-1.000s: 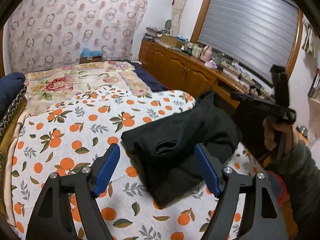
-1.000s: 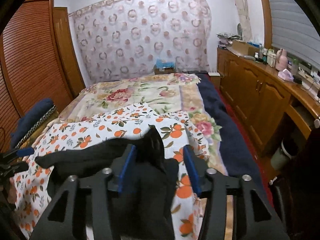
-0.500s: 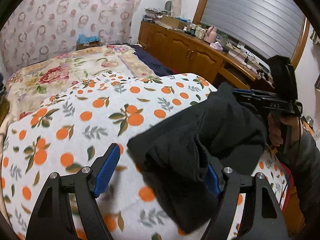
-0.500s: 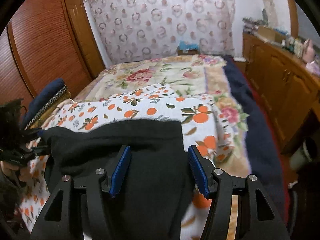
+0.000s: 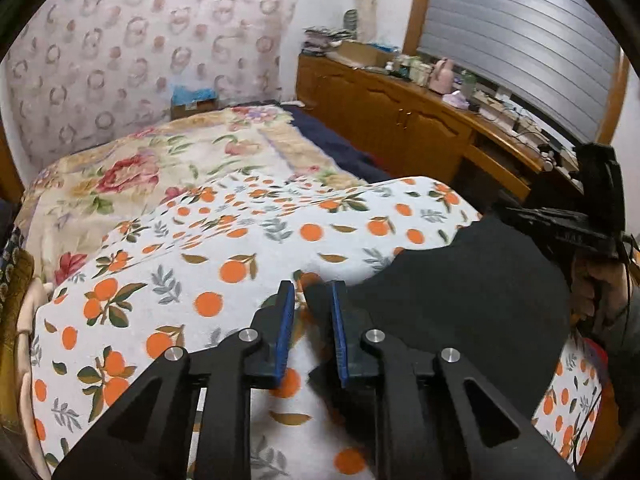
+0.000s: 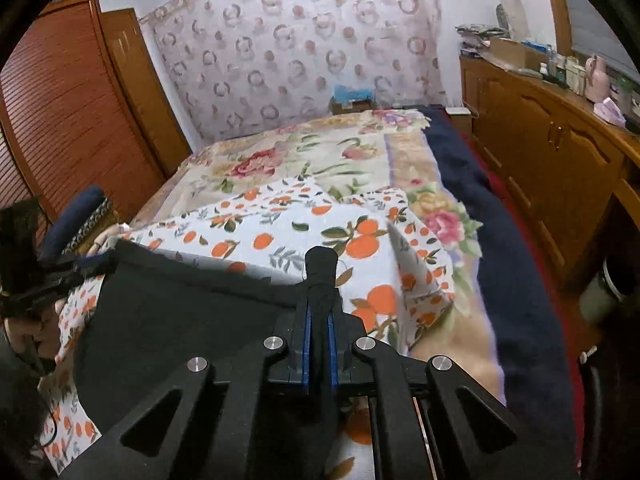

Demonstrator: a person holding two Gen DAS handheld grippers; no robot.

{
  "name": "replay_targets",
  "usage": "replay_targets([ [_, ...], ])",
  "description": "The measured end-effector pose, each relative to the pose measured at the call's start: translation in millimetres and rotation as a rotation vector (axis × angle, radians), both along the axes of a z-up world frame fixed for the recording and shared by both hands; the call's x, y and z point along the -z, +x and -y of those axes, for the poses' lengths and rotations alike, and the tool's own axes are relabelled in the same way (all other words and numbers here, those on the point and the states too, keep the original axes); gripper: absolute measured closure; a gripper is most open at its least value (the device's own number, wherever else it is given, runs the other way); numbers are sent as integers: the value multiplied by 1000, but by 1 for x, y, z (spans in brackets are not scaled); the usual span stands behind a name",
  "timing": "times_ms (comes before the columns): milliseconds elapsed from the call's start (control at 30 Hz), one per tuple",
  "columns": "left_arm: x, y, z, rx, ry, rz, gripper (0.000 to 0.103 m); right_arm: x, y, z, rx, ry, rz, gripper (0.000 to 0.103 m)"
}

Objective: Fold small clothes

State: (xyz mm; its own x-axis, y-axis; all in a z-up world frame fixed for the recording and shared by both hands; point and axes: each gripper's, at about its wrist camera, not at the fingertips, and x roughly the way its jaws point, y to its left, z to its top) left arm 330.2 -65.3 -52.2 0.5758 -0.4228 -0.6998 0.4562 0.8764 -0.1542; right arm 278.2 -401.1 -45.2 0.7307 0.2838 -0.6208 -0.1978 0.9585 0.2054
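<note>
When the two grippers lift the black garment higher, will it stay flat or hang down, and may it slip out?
The black garment is probably floppy: it spreads limp between the right gripper and the left gripper, so its middle would likely sag. It looks thick and fuzzy, so slipping seems unlikely while both jaws pinch its corners. It seems light.

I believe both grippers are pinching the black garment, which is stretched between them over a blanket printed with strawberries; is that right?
Nearly: the print is oranges, not strawberries. Both wrist views show the orange-print blanket. The left gripper and right gripper do pinch the black garment, stretched between them over it.
</note>
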Motion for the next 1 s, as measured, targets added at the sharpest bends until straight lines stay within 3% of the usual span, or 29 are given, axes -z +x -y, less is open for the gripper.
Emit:
replay_targets([
  [133, 2, -6, -8, 16, -17, -24, 55, -2, 0, -2, 17, -40, -10, 95],
  [200, 2, -12, -12, 28, -30, -27, 48, -7, -4, -5, 24, -68, -1, 83],
  [267, 3, -19, -15, 36, -49, -42, 32, -13, -11, -9, 19, -84, 3, 60],
  [333, 5, -22, -15, 43, -53, -49, 31, -14, -13, -27, 2, -95, 7, 46],
  [467, 17, -26, -8, 56, -37, -93, 31, -7, -18, -34, -28, -105, -14, 35],
  [600, 32, -23, -5, 49, -56, -155, 31, -3, -19, -31, -19, -114, -49, 32],
  [733, 32, -25, -3, 48, -69, -150, 31, 4, -12, -26, -30, -41, -124, 31],
  [800, 32, -27, -3, 66, -97, -163, 36, 5, -10, -25, -46, 7, -153, 31],
  [867, 32, -29, 1, 109, -141, -193, 48, 3, -13, -25, -47, 2, -146, 31],
  [1000, 32, -32, 9, 122, -121, -183, 63, 3, -17, -25, -65, 9, -146, 33],
])
